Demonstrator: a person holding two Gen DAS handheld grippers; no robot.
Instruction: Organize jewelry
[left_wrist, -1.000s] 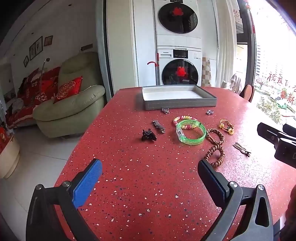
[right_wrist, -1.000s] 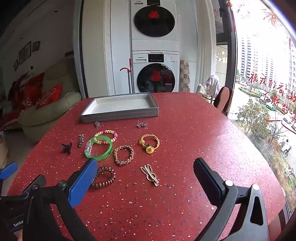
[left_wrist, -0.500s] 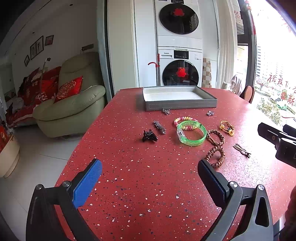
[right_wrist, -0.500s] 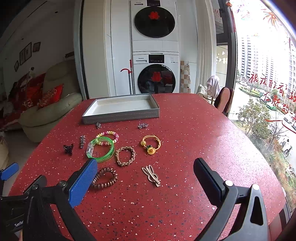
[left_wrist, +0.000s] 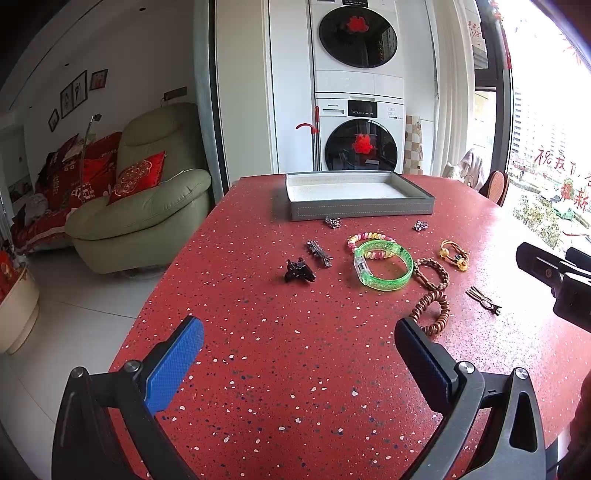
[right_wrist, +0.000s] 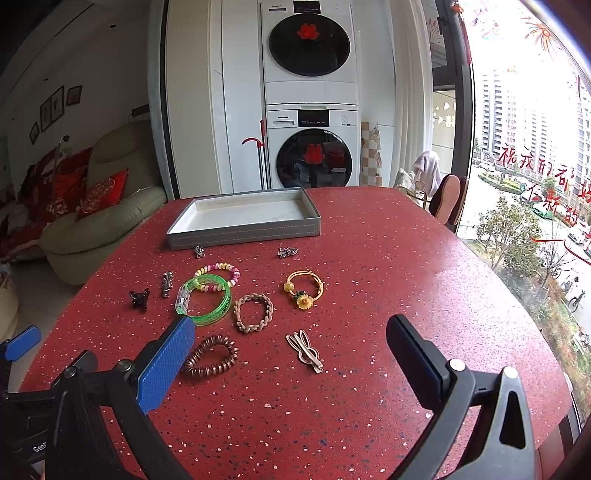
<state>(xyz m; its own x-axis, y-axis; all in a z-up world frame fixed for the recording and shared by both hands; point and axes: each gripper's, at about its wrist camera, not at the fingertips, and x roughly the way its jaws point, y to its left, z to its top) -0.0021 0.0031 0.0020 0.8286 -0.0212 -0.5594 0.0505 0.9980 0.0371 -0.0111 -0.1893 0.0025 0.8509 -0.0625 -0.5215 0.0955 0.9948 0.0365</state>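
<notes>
1. Left gripper (left_wrist: 299, 341) hangs over the tabletop's (left_wrist: 258, 369) near edge, jaws spread wide, holding nothing.
2. Right gripper (right_wrist: 290, 341) likewise, jaws wide and empty.
3. Jewelry, including a green bangle (right_wrist: 205, 301), lies mid-tabletop.
4. The grey tray (right_wrist: 243, 232) sits by the far edge.

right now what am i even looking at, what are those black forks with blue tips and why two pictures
Those forks are hand-held grippers, one in each of a person's hands; no robot arm. Each carries a fisheye camera looking along its fingers, hence two pictures: the left gripper and the right gripper. Both are open and hold nothing. On the red speckled table lie jewelry pieces: a green bangle, a spiral hair tie, a bunny-ear hair clip, a sunflower hair tie and a black claw clip. Behind them sits an empty grey tray.
</notes>
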